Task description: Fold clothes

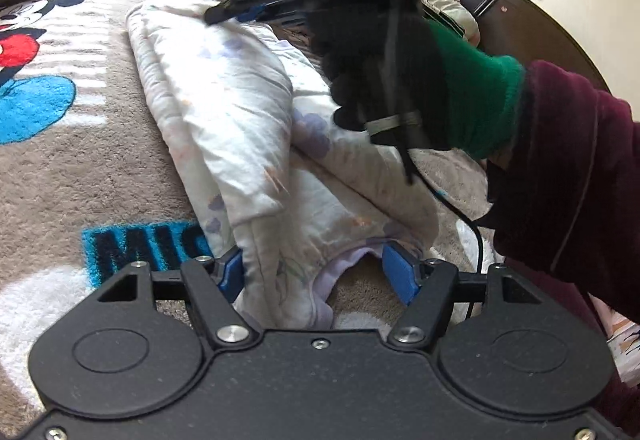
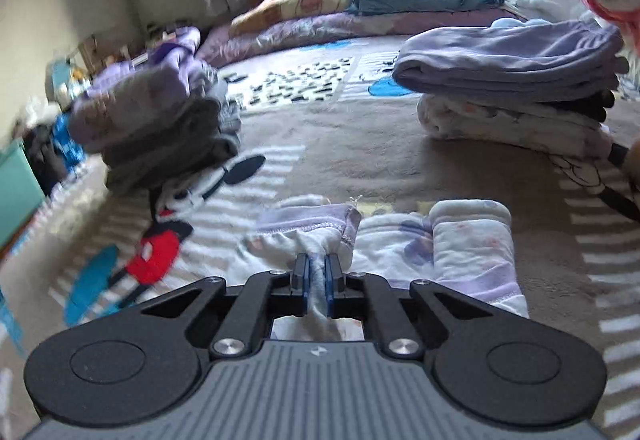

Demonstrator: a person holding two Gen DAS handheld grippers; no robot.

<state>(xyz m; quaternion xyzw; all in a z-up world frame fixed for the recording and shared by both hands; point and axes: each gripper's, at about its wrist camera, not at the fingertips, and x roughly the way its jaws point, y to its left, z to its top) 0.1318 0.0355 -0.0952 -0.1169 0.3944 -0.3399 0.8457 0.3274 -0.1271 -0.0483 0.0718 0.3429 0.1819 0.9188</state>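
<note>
Up close, the right gripper (image 2: 316,276) has its blue pads pinched tight on a bunched corner of the white floral garment (image 2: 472,248), whose lilac hem sits just beyond the fingertips. From the left wrist view, the left gripper (image 1: 320,272) stands with its jaws apart, straddling the near lilac-edged end of the same garment without pressing it. The garment lies folded lengthwise on the cartoon-print blanket (image 1: 60,168), running away toward the far side. Farther off to the right sits a stack of folded clothes (image 2: 516,80); a loose grey and purple pile (image 2: 160,120) lies far left.
</note>
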